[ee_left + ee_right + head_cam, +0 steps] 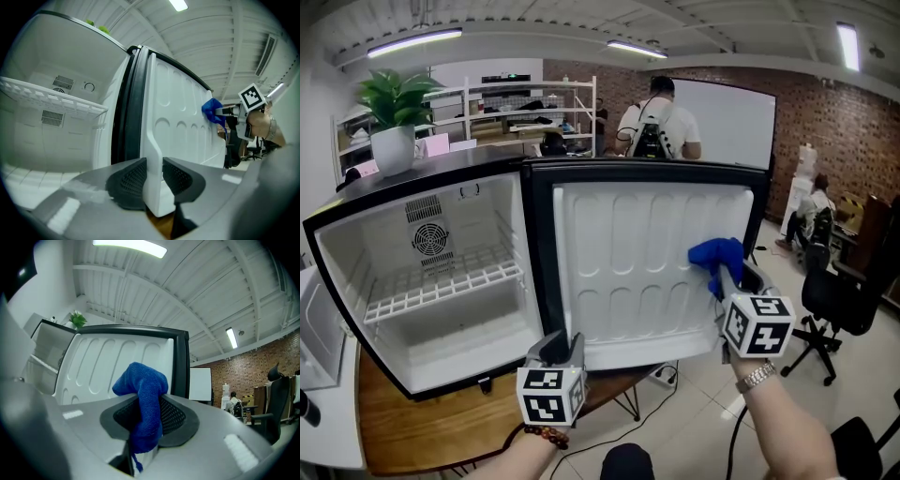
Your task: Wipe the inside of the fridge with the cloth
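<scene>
At your far left a potted plant point(394, 103) stands on top of the fridge point(356, 246), which sits on the wooden bench point(422, 431). The compartment is open, with a white wire shelf point(441, 286) across its middle. Your left hand-held gripper point(555, 347) is clenched on the bottom edge of the door point(628, 272), near the hinge side, and the white edge is pinched between both pads. The door is swung wide, its ribbed white liner facing you. Further right, the blue cloth point(715, 253) is against that liner close to the door's right edge, about halfway up. Your right hand-held gripper point(727, 283) is grasping it, with a bunched fold standing above the jaws and a tail hanging below. An office chair point(834, 300) stands on the floor at far right.
</scene>
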